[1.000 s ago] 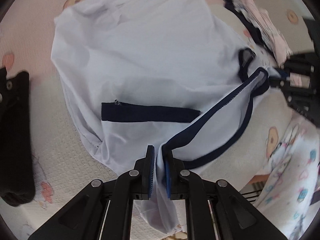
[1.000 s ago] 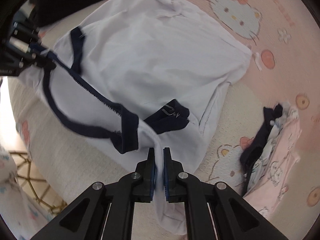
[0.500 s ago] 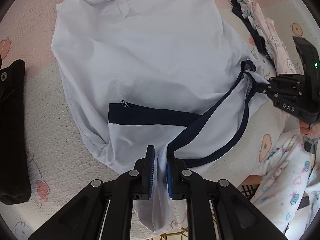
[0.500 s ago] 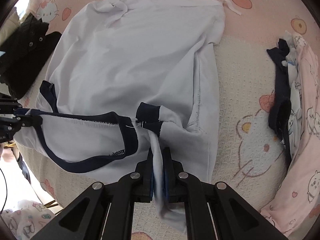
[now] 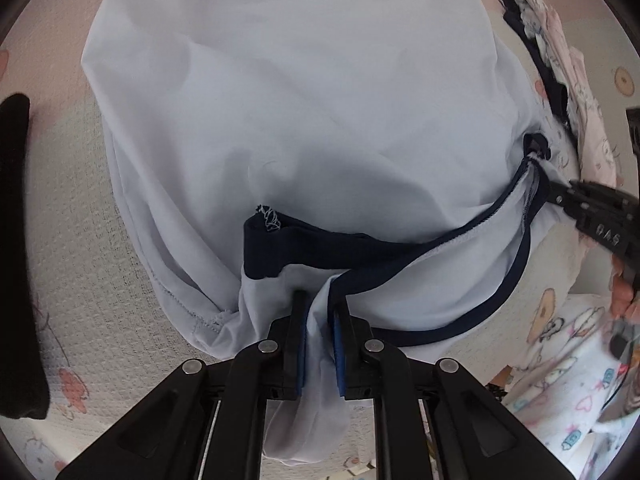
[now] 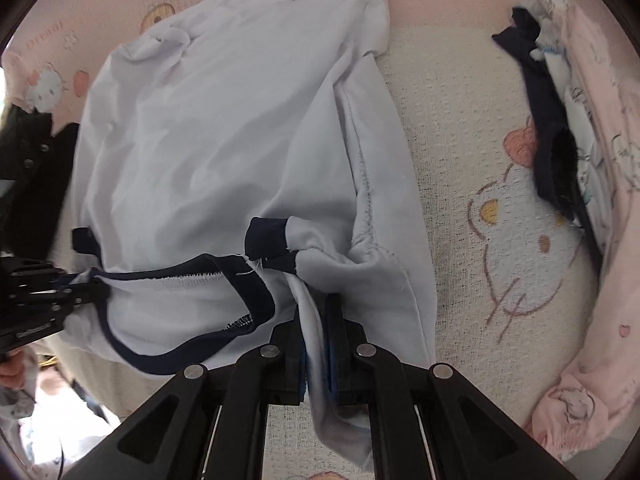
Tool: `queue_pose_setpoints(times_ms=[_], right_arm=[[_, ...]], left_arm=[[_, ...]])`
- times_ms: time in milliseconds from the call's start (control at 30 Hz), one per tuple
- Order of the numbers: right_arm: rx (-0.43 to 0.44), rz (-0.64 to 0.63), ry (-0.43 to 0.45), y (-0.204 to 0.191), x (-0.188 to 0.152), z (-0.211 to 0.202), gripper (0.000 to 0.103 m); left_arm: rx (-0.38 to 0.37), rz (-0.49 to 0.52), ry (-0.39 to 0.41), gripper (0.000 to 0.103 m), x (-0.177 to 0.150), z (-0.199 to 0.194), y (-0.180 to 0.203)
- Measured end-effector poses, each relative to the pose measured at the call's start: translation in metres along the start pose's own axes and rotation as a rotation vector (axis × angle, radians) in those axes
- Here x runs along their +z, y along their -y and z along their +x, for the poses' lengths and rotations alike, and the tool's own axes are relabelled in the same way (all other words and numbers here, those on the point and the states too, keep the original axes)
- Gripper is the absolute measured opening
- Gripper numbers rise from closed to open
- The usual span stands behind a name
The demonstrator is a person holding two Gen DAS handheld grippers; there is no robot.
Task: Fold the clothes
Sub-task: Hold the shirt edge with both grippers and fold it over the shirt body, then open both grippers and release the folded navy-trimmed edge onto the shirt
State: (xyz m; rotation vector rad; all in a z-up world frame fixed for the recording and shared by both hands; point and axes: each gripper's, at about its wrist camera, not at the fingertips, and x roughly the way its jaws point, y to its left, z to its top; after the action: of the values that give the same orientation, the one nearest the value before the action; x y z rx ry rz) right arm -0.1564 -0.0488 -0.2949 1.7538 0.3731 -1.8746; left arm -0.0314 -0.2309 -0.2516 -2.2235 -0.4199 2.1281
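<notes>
The white cotton T-shirt with navy trim (image 5: 304,92) lies spread on the pink cartoon-print blanket (image 6: 460,184). The left gripper (image 5: 318,312) and right gripper (image 6: 318,320) each pinch its near hem. A folded pink garment (image 6: 600,240) lies beside the blanket's right edge.

Black garment (image 5: 16,256) cut off at left edge; white shirt (image 5: 304,92) top cropped; pink clothes pile (image 6: 592,208) partly out of frame.

Each tool (image 5: 319,312) is matte black with blue pads (image 5: 339,354) and silver pivot screws (one body bears raised lettering); cartoon-print clothing (image 5: 560,412) is worn.
</notes>
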Motion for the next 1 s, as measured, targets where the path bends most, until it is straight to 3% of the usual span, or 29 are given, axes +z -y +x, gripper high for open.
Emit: queue_pose_setpoints(times_ms=[67,267,367,500,567,667,800,900,967,1000], right_arm=[[-0.027,-0.014,-0.005,-0.005,-0.001,0.000,0.006],[0.021,0.080,-0.046,0.007,0.000,0.001,0.006],[0.030,0.088,-0.030,0.009,-0.008,0.000,0.006],[-0.037,0.073,-0.054,0.000,-0.008,0.001,0.006],[-0.062,0.068,-0.080,-0.007,0.005,0.006,0.006],[-0.085,0.063,-0.110,-0.014,0.024,0.013,0.006],[-0.065,0.071,-0.113,-0.008,0.034,0.014,0.006],[-0.055,0.087,-0.109,-0.004,0.035,0.012,0.006],[-0.069,0.080,-0.105,-0.005,0.033,0.011,0.006],[-0.076,0.072,-0.105,-0.007,0.031,0.011,0.006]], left_arm=[[-0.042,-0.005,0.003,0.011,-0.002,-0.002,-0.007],[-0.132,-0.068,-0.010,0.015,-0.010,-0.014,-0.028],[-0.150,-0.038,0.020,0.015,-0.019,-0.033,-0.030],[-0.177,0.009,0.067,0.018,-0.036,-0.062,-0.032],[-0.156,0.027,0.095,0.024,-0.034,-0.072,-0.021],[-0.087,0.057,0.144,0.024,-0.046,-0.072,0.019],[-0.098,0.033,0.192,0.027,-0.067,-0.090,0.001],[-0.078,-0.014,0.222,0.032,-0.072,-0.077,0.001],[-0.198,-0.087,0.227,0.032,-0.074,-0.065,-0.003],[-0.207,-0.095,0.238,0.032,-0.074,-0.060,0.002]])
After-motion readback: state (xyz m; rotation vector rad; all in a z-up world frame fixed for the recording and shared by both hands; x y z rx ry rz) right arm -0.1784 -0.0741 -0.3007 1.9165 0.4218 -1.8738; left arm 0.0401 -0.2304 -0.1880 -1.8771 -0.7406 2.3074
